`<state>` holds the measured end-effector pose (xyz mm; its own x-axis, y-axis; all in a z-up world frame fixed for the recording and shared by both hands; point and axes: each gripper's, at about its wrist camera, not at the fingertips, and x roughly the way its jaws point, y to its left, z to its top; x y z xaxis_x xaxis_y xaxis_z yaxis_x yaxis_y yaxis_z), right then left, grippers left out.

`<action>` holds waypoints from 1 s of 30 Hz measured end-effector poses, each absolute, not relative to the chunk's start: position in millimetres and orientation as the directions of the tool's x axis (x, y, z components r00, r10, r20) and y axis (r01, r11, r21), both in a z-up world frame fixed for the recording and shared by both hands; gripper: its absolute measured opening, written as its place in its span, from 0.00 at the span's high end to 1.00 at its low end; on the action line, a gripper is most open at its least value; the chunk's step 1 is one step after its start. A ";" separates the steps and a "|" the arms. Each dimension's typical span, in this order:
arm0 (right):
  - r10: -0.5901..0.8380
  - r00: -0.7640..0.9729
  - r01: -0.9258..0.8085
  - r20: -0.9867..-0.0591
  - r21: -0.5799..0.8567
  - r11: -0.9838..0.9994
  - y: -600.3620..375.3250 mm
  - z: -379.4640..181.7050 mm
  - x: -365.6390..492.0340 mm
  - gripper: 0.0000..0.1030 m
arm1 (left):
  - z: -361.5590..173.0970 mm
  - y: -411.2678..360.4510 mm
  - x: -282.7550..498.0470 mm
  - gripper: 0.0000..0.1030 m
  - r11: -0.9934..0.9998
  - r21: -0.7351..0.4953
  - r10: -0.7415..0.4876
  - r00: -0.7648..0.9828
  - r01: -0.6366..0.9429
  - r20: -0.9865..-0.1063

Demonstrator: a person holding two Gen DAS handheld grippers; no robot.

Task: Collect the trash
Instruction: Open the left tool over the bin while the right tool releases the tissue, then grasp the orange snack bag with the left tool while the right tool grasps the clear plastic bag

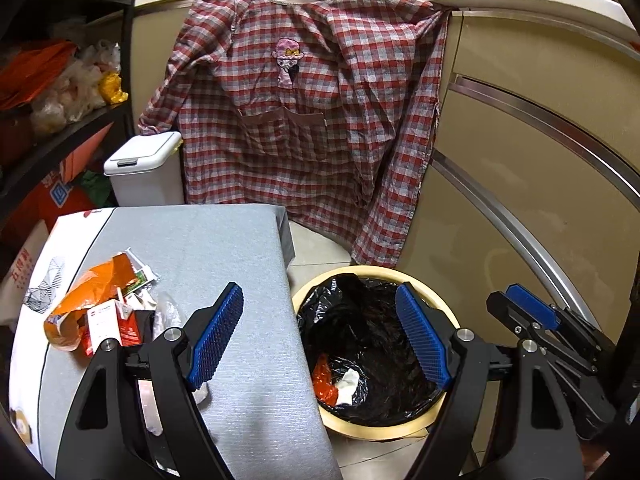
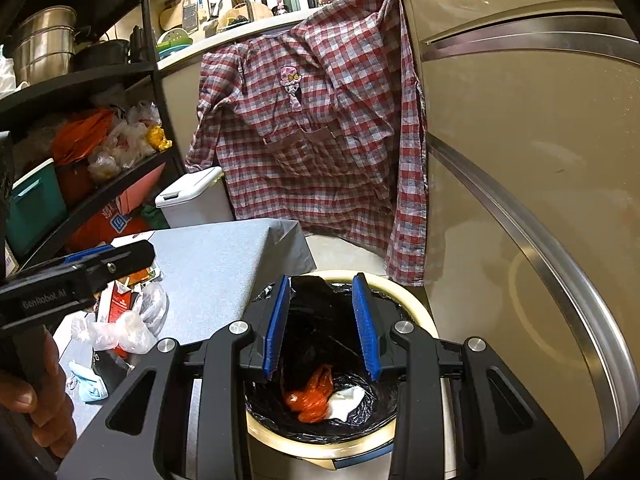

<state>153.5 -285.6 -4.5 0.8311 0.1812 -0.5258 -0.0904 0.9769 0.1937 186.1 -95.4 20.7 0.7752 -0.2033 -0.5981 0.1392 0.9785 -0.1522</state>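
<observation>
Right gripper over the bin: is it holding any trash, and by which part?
Nothing is held. The right gripper stands open and empty above the bin; an orange bag lies inside.

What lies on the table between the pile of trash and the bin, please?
Only bare grey table top lies between the trash pile and the bin, shown in the left wrist view.

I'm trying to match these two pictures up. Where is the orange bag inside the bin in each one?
Left wrist view: orange bag low in the black-lined bin, right of centre-bottom, beside white paper.
Right wrist view: bottom centre, just below the right gripper.
Shared landmark: the plaid shirt hanging behind.
</observation>
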 end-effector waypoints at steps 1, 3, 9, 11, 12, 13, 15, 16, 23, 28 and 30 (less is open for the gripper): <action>0.182 0.831 -0.092 -0.525 0.193 0.977 -284.3 -4.8 153.2 0.67 | 21.8 -93.3 185.2 0.26 0.979 -0.153 -0.202 0.777 0.137 -0.596; 0.188 0.832 -0.102 -0.522 0.191 0.976 -279.9 -5.2 151.8 0.67 | 25.7 -86.8 182.1 0.26 0.980 -0.152 -0.197 0.783 0.132 -0.590; 0.216 0.838 -0.139 -0.501 0.187 0.973 -264.7 -2.1 145.3 0.71 | 39.8 -58.2 171.1 0.26 0.982 -0.160 -0.177 0.805 0.103 -0.566; 0.237 0.834 -0.157 -0.498 0.196 0.968 -259.6 -1.3 143.6 0.75 | 44.9 -47.1 168.4 0.26 0.982 -0.164 -0.170 0.812 0.092 -0.559; 0.243 0.833 -0.163 -0.497 0.199 0.966 -257.7 -1.1 142.7 0.77 | 48.2 -38.7 166.2 0.26 0.982 -0.168 -0.164 0.817 0.083 -0.553; 0.254 0.831 -0.173 -0.495 0.203 0.964 -253.6 -0.5 141.6 0.80 | 50.8 -31.7 164.4 0.26 0.983 -0.170 -0.158 0.821 0.076 -0.549; 0.268 0.828 -0.189 -0.493 0.205 0.960 -247.3 0.7 139.9 0.85 | 55.5 -16.4 161.8 0.27 0.983 -0.172 -0.143 0.829 0.058 -0.541; 0.272 0.827 -0.194 -0.492 0.205 0.959 -244.7 1.7 139.5 0.87 | 56.7 -9.2 160.7 0.28 0.983 -0.175 -0.138 0.832 0.050 -0.538; 0.323 0.815 -0.245 -0.480 0.221 0.944 -216.8 6.8 136.7 0.89 | 50.2 53.0 160.7 0.40 0.980 -0.193 -0.075 0.827 -0.040 -0.557; 0.372 0.795 -0.290 -0.478 0.239 0.927 -187.4 6.1 141.3 0.89 | 35.7 93.7 160.9 0.43 0.978 -0.185 -0.029 0.811 -0.098 -0.585; 0.394 0.783 -0.309 -0.482 0.249 0.918 -174.2 4.1 144.7 0.89 | 31.1 107.5 161.9 0.47 0.977 -0.183 -0.017 0.805 -0.114 -0.593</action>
